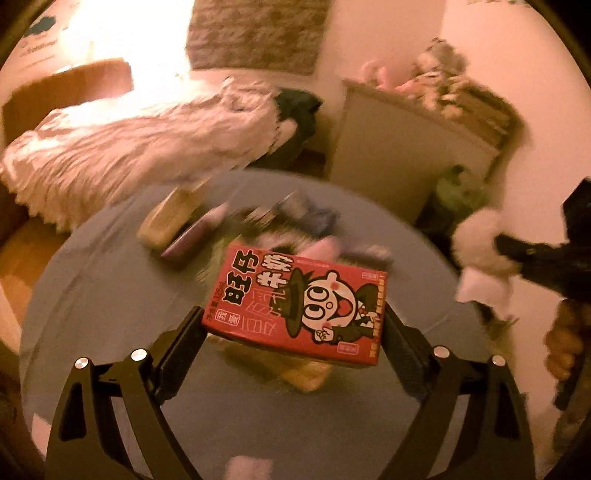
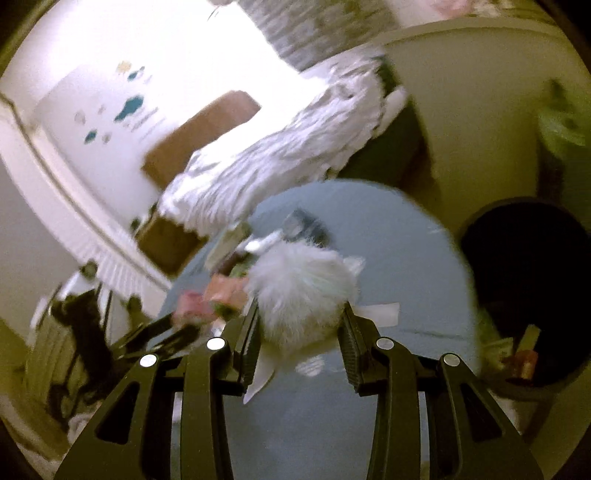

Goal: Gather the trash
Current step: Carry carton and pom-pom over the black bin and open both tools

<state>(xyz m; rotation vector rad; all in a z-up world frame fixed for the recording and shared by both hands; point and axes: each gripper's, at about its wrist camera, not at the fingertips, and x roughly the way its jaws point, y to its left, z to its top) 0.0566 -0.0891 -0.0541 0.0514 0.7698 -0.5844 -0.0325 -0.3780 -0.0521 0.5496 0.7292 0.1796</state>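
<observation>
Left wrist: tool (image 1: 293,334) clamps red carton (image 1: 295,304).

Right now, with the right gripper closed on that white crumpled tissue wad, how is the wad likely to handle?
The tissue wad is probably soft and very light: it bulges between the right gripper's pads. Loose flaps hang out below, so bits may tear or trail. It is unlikely to roll far.

A round grey table (image 1: 92,295) stands beside a bed with a rumpled white frilled quilt (image 1: 129,147) and a brown headboard (image 1: 66,88). A grey woven hanging (image 1: 255,33) and blue wall stickers (image 2: 129,105) mark the pale wall behind. A tall beige cabinet (image 1: 399,147) near the table carries blurred soft toys (image 1: 443,74) on top.
</observation>
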